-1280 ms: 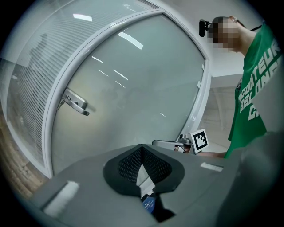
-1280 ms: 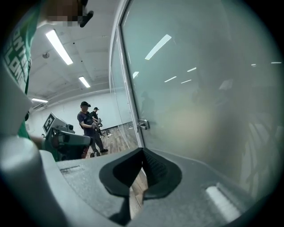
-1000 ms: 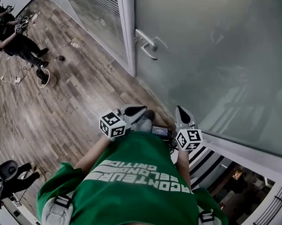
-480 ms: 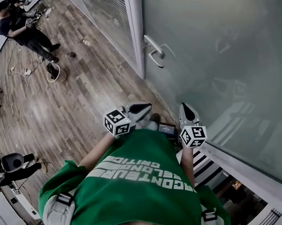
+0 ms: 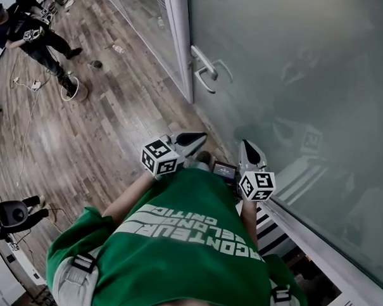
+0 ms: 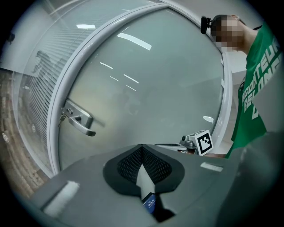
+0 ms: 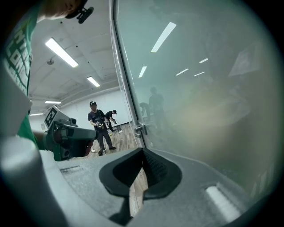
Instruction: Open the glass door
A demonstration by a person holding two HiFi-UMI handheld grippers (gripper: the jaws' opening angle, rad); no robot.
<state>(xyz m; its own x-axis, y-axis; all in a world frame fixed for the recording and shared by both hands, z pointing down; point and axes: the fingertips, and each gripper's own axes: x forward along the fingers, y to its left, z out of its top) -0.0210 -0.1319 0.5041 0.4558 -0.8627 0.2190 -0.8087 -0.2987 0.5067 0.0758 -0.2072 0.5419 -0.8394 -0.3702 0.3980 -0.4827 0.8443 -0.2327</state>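
wood-plank floor (image 5: 103, 145), round pale tub (image 5: 74, 91) sitting on it far left — loose cables (image 5: 25, 83) beside it, small dark bit (image 5: 96, 64) nearby, person (image 5: 32, 31) standing

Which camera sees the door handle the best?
The left gripper view: the door handle is large, side-on and unblocked. The head view shows the handle smaller, from above. The right gripper view shows it tiny and far off.

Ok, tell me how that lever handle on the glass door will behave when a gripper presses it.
The lever handle looks like rigid metal, so it probably won't flex, only pivot downward. Its smooth, rounded finish may let jaws slip toward the free end. The glass door is a large framed pane, likely heavy and slow to swing.
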